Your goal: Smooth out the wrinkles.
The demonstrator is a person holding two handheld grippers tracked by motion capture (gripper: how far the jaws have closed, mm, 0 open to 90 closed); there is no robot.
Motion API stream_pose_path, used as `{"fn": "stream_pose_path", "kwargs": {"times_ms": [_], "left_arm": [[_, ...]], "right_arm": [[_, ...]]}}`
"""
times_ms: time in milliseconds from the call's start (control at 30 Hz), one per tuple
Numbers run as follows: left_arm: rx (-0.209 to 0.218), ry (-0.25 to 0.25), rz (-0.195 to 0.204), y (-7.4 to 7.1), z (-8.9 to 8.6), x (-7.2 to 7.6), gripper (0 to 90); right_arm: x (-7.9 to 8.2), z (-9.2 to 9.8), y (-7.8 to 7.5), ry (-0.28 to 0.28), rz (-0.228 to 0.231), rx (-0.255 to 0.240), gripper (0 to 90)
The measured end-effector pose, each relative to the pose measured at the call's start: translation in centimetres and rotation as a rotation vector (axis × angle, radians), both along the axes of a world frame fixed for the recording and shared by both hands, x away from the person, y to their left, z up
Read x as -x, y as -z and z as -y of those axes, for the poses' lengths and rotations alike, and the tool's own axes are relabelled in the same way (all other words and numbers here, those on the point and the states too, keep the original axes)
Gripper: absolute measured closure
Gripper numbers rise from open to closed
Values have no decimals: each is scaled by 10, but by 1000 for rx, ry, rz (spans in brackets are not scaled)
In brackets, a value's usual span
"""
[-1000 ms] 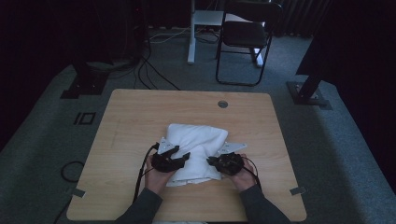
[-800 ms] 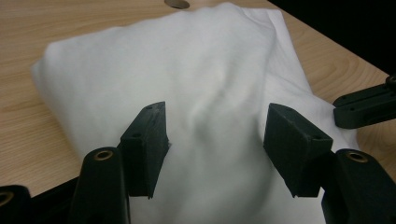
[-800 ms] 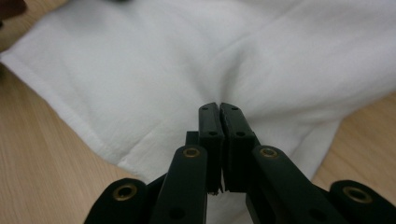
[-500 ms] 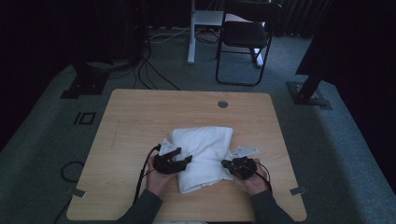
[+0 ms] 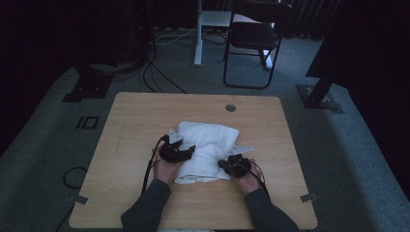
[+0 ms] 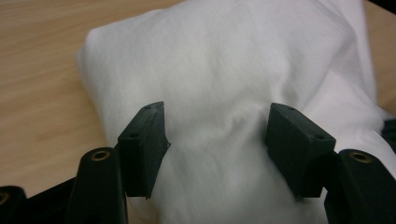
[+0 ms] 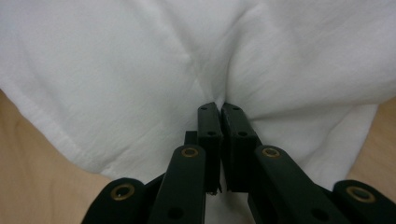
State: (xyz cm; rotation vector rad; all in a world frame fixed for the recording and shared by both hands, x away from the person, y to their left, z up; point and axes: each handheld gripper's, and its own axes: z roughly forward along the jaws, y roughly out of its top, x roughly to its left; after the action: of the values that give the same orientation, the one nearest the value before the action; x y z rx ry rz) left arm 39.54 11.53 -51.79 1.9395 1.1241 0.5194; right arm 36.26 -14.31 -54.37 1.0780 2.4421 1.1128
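Observation:
A white cloth [image 5: 208,142] lies folded in a thick bundle on the wooden table [image 5: 140,116]. My left gripper [image 5: 187,151] rests at the cloth's left edge and points right across it. In the left gripper view its jaws [image 6: 217,112] stand apart over the cloth [image 6: 210,56], which bulges between them without being pressed; they have just been opening. My right gripper [image 5: 226,164] is at the cloth's near right corner. In the right gripper view it [image 7: 220,106] is shut on a pinched fold of the cloth [image 7: 116,70].
A round cable hole [image 5: 230,108] sits near the table's far edge. A black chair [image 5: 254,36] and a white stand [image 5: 198,34] are on the carpet beyond. Cables [image 5: 159,77] run on the floor at the far left. Dark stand bases [image 5: 321,96] flank the table.
The cloth bundle has become narrower. My right gripper swung out to the right, then came back left to the cloth's corner. My left gripper shifted a little farther up the table.

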Motion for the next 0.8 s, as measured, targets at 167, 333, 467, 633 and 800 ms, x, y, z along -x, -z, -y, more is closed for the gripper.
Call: {"fn": "stream_pose_path", "kwargs": {"times_ms": [167, 333, 467, 633, 800], "left_arm": [[-3, -56, -24, -4, -11, -28, 375], [20, -100, -34, -5, -19, -43, 373], [42, -120, -20, -6, -21, -44, 372], [65, -76, 10, -11, -19, -23, 362], [90, -42, 35, -15, -28, 4, 346]], "right_arm": [[-24, -20, -3, 24, -1, 9, 863], [-42, -31, -3, 52, -11, -5, 861], [-56, -36, -2, 75, -24, -43, 858], [-57, -34, -2, 85, -27, -61, 757], [-45, -13, -10, 114, -5, -76, 502]]}}
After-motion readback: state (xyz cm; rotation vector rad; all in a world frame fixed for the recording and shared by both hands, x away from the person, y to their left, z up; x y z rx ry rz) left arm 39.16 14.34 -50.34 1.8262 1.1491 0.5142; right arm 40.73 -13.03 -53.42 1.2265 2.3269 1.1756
